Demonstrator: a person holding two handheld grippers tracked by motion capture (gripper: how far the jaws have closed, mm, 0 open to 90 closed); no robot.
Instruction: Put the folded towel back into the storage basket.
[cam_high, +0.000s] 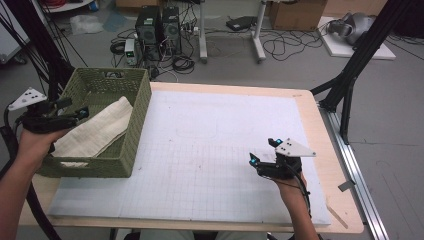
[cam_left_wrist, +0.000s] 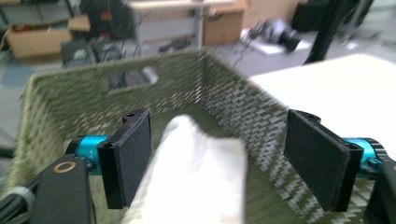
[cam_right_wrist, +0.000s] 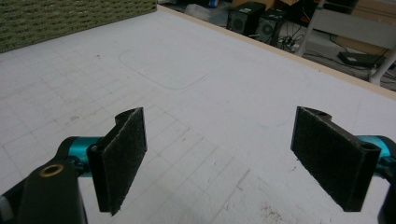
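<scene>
one white cloth (cam_high: 97, 131) in one green basket (cam_high: 131, 131); two grippers apart.

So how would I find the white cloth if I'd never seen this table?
Look at the big white gridded mat on the table, then go to its left edge, where a green woven basket stands. The cloth lies folded inside it, the only pale, soft thing against the basket's dark green weave.

no text, label or number can be read anywhere here.
</scene>
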